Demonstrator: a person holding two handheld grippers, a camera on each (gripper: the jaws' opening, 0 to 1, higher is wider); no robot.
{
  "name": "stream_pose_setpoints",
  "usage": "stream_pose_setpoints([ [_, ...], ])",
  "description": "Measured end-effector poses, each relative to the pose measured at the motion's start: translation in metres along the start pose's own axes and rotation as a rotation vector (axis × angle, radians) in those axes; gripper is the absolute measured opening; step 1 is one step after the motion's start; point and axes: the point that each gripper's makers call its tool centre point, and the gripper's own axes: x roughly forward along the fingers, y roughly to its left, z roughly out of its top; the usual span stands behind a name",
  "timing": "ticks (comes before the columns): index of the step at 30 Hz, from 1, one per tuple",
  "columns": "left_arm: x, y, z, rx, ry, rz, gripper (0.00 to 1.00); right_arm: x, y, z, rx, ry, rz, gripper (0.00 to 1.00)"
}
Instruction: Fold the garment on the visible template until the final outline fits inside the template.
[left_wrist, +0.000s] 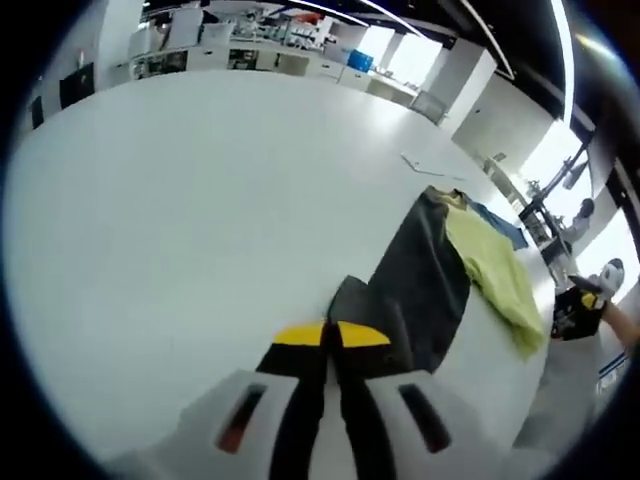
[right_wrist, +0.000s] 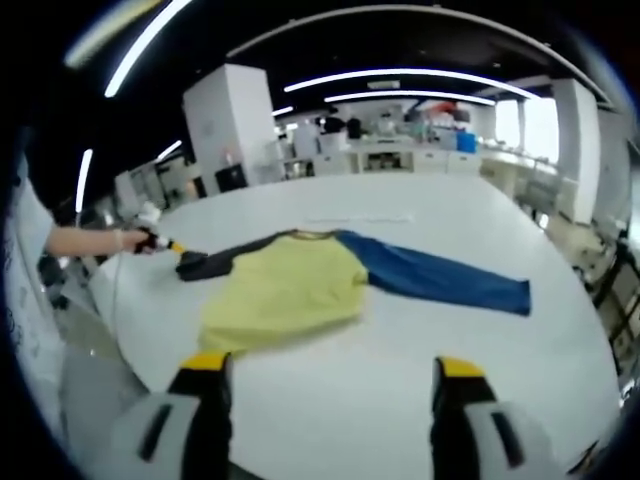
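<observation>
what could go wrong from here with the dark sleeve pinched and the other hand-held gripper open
1. The left hand-held gripper pinches only the tip of the dark sleeve, so it may slip out during the fold.
2. The yellow body lies loose on the white table; pulling could drag it.
3. The right hand-held gripper is open and off the blue sleeve, leaving that side unfolded.

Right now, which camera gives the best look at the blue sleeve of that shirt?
The right gripper view: the blue sleeve lies stretched out flat across the white table. The left gripper view shows just a sliver of blue sleeve behind the yellow body.
</observation>
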Motion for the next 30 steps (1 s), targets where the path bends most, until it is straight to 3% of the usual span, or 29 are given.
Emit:
stream_pose_setpoints([
  [9, -0.027, 0.036, -0.016, -0.079, -0.037, 0.072, 0.00, 0.009, 0.008, 0.010, -0.017, -0.009, 0.029, 0.82],
  [14, -0.040, 0.033, -0.036, -0.127, -0.047, 0.102, 0.00, 0.013, 0.013, 0.014, -0.029, -0.015, 0.043, 0.82],
  [17, -0.041, 0.040, -0.040, -0.146, -0.047, 0.109, 0.00, 0.013, 0.014, 0.015, -0.034, -0.018, 0.047, 0.82],
  [21, -0.051, 0.028, -0.062, -0.149, -0.033, 0.122, 0.00, 0.010, 0.006, 0.015, -0.036, -0.024, 0.047, 0.82],
  [30, -0.059, 0.023, -0.075, -0.187, -0.037, 0.141, 0.00, 0.003, 0.012, 0.014, -0.030, -0.046, 0.045, 0.82],
])
